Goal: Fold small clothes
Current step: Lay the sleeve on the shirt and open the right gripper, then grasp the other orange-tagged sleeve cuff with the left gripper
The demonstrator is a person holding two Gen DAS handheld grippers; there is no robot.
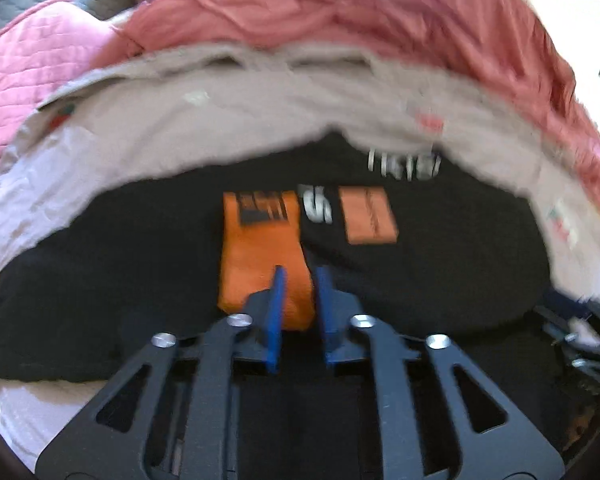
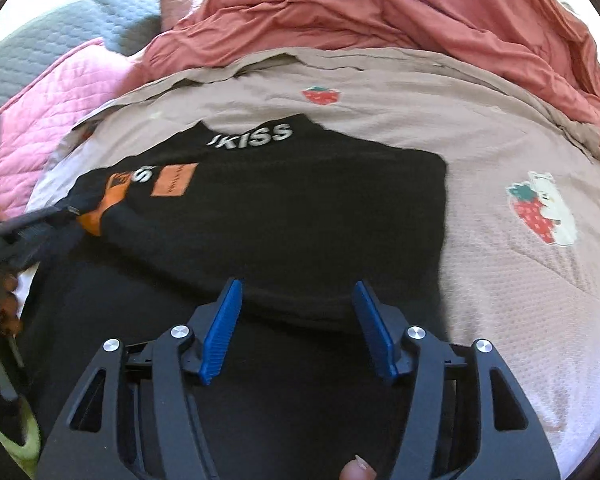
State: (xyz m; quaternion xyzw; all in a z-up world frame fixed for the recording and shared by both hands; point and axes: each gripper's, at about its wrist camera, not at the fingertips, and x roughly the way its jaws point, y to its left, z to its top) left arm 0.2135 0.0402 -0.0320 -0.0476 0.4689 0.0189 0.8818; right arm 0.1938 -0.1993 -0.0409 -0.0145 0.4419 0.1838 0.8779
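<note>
A black top (image 2: 300,208) with white "KISS" lettering and an orange patch (image 2: 176,180) lies flat on a beige bedcover (image 2: 500,280). One sleeve is folded across its front and ends in an orange cuff (image 1: 260,248). My left gripper (image 1: 300,276) stands slightly open over that cuff, whose cloth shows in the narrow gap between the blue pads (image 1: 278,300). In the right wrist view the left gripper (image 2: 66,212) sits at the cuff (image 2: 94,220). My right gripper (image 2: 298,284) is wide open just above the top's near hem, with nothing pinched.
A red quilt (image 2: 380,8) is bunched along the far side. A pink quilted blanket (image 2: 52,112) and a grey one (image 2: 40,40) lie at the far left. The bedcover carries strawberry prints (image 2: 536,212). A person's hand (image 2: 4,292) holds the left gripper's handle.
</note>
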